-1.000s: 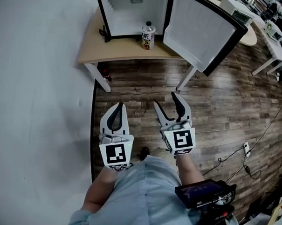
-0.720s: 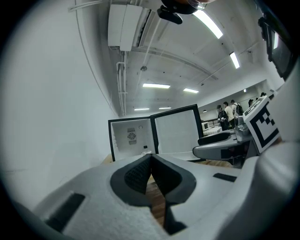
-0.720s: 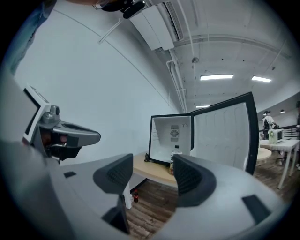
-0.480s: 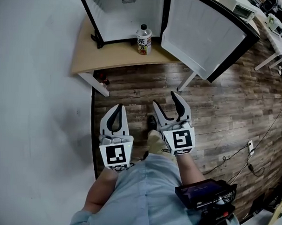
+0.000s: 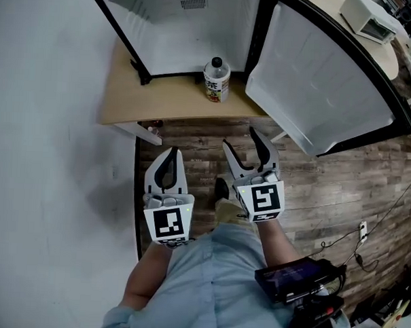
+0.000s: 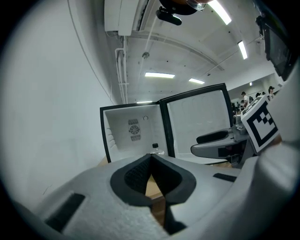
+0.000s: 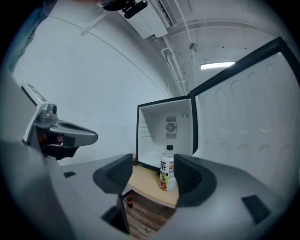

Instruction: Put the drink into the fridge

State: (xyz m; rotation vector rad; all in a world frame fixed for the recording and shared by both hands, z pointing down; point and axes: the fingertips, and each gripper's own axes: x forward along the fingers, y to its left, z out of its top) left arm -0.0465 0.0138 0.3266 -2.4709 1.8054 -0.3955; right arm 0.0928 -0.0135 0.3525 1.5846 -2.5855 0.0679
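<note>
1. The drink bottle (image 5: 217, 79) stands upright on the wooden table (image 5: 126, 102), between the table's near edge and the mouth of the open fridge (image 5: 177, 23). It is just in front of the fridge, toward the hinge side. It has a dark cap and a printed label.
2. The fridge sits on the rear part of the table. Its inside is white, with a round vent grille on the back wall.
3. The fridge door (image 5: 324, 83) is swung wide open and reaches out past the table's near edge, over the plank floor (image 5: 327, 179).
4. The left gripper (image 5: 170, 153) has its jaws pressed together at the tips with nothing between them. It hangs over the floor, short of the table's near edge and toward the left corner.
5. The right gripper (image 5: 240, 142) has its jaws spread apart and holds nothing. Its tips are just short of the table's near edge. In the right gripper view the bottle shows through the gap between the jaws, well beyond the tips and untouched.
6. The two grippers are side by side, both pointing toward the table. The person holding them wears a light blue shirt (image 5: 207, 289).
7. A dark device (image 5: 295, 279) hangs at the person's waist, and a cable (image 5: 366, 221) trails across the floor at the right.
</note>
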